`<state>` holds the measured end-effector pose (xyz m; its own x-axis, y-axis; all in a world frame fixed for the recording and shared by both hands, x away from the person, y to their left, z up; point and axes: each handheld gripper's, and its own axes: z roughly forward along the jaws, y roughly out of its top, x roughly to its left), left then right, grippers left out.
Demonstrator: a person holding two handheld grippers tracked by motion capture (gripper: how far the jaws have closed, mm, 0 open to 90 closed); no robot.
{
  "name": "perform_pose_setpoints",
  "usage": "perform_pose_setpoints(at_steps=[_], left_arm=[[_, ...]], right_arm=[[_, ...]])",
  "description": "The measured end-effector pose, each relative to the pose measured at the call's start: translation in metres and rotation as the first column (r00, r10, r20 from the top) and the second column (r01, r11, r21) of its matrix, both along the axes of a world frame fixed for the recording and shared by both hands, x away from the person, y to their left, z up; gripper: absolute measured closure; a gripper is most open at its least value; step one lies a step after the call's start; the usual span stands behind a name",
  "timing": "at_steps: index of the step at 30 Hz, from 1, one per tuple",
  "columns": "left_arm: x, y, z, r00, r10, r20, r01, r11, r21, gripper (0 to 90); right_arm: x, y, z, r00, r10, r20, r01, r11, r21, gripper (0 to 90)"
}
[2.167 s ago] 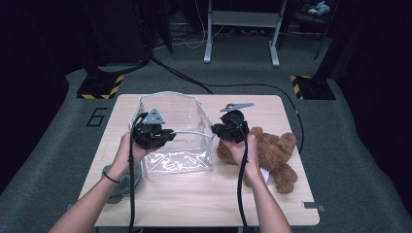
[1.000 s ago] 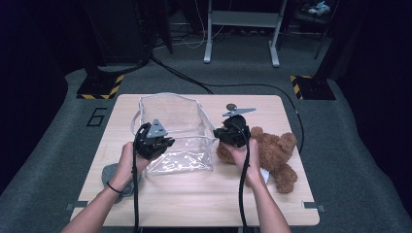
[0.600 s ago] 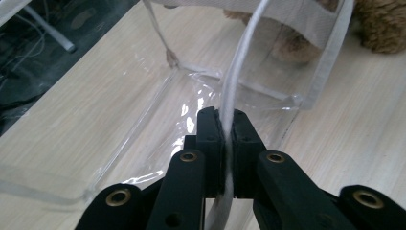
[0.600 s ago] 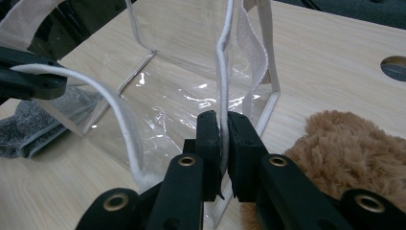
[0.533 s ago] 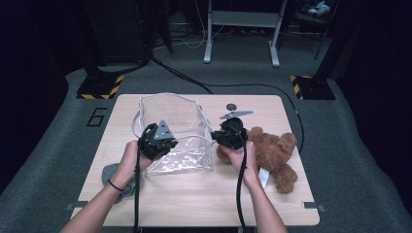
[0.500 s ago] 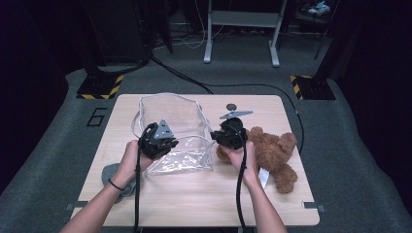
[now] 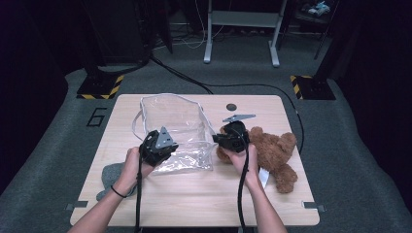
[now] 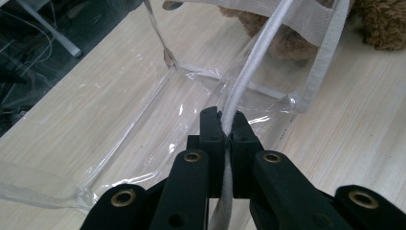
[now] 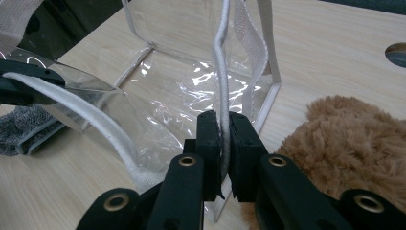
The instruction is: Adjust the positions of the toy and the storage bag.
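On the wooden table (image 7: 194, 194), near its middle, sits a clear plastic bag (image 7: 177, 128) with white edging, mouth up and held open between the two grippers.

Left gripper (image 7: 158, 145): at the bag's near-left rim. Left gripper view shows both black jaws pressed together on the white cord (image 8: 249, 72) that runs along the rim; the cord passes up out of the jaws toward the far corner. No gap between pads beyond the cord itself.

Right gripper (image 7: 232, 137): at the bag's right rim. Right gripper view shows its jaws clamped on the same kind of white cord edge (image 9: 221, 72), which rises straight up from the pads beside a strip of white webbing (image 9: 253, 48).

Brown teddy bear (image 7: 274, 155): lying on the table just right of the bag, touching or nearly touching its right wall, directly beside the right hand.

Grey cloth (image 7: 111, 175): flat on the table by the left wrist, near the front-left corner of the bag.

Small dark hole (image 7: 231, 107) in the tabletop behind the right gripper.
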<state>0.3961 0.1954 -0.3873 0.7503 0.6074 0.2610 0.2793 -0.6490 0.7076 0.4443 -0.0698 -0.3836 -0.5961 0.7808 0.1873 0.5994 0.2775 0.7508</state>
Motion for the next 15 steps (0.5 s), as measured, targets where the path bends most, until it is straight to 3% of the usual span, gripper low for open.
perform_pose_setpoints(at_steps=[5, 15], left_arm=[[-0.005, -0.001, -0.006, 0.9995, 0.011, 0.031, -0.011, 0.9999, -0.006, 87.5], [-0.009, -0.003, -0.017, 0.9988, 0.021, 0.043, -0.021, 0.9998, -0.001, 87.2]], right_arm=[[-0.002, -0.001, -0.005, 1.0000, 0.000, -0.008, 0.000, 1.000, 0.003, 84.7], [-0.009, 0.000, -0.019, 0.9997, -0.004, -0.022, 0.004, 1.000, 0.013, 86.5]])
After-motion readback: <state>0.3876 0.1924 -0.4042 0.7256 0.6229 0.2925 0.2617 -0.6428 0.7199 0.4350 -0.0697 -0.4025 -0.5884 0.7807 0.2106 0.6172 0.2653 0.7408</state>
